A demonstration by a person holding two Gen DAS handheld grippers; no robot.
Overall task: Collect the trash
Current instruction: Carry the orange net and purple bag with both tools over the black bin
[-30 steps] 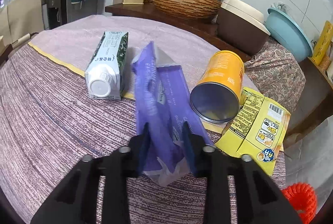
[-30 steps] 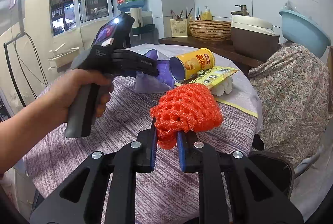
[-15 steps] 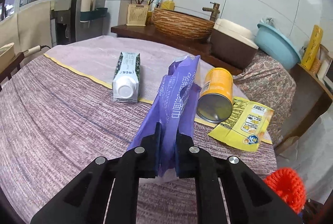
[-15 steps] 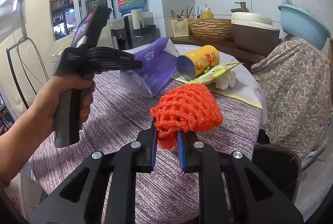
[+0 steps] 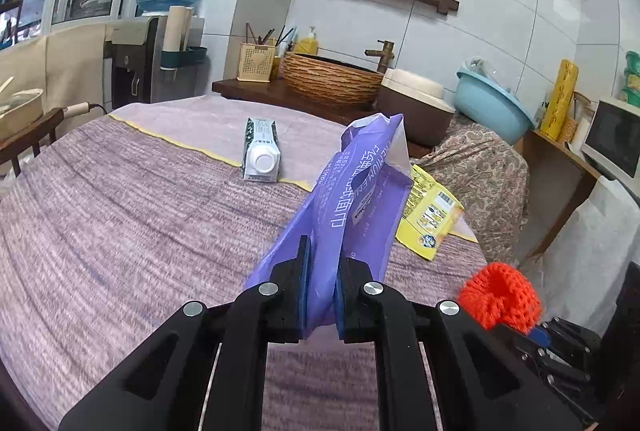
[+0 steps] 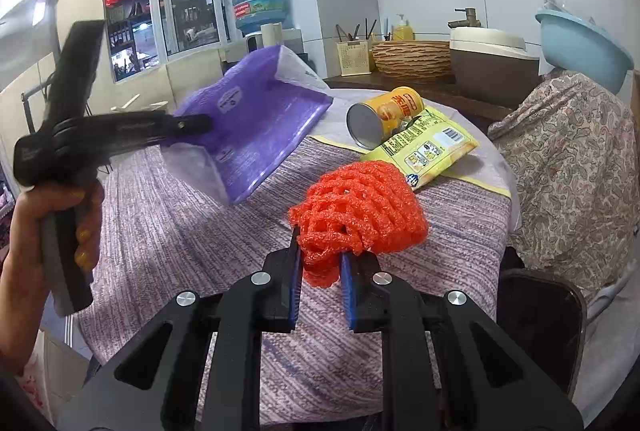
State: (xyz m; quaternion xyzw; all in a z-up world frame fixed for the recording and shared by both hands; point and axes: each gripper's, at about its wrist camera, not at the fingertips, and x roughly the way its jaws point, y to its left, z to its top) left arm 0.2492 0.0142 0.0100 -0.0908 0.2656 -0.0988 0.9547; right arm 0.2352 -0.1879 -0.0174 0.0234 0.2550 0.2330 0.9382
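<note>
- Lifted off the table (image 5: pixel 120 231) since a second ago: our left tongs (image 5: pixel 320 271) pinch the purple bag (image 5: pixel 352 199).
- Right tongs (image 6: pixel 320 267) pinch orange netting (image 6: pixel 356 211).
- Next, we judge: carry both to a bin.

Before you stands a round table (image 5: pixel 120 231) under a purple woven cloth, a paler cloth with a yellow edge across its far part. On it lie a carton (image 5: pixel 261 155) on its side, a yellow can (image 6: pixel 384 115) on its side, and a yellow packet (image 6: pixel 430 149) just beside the can.
</note>
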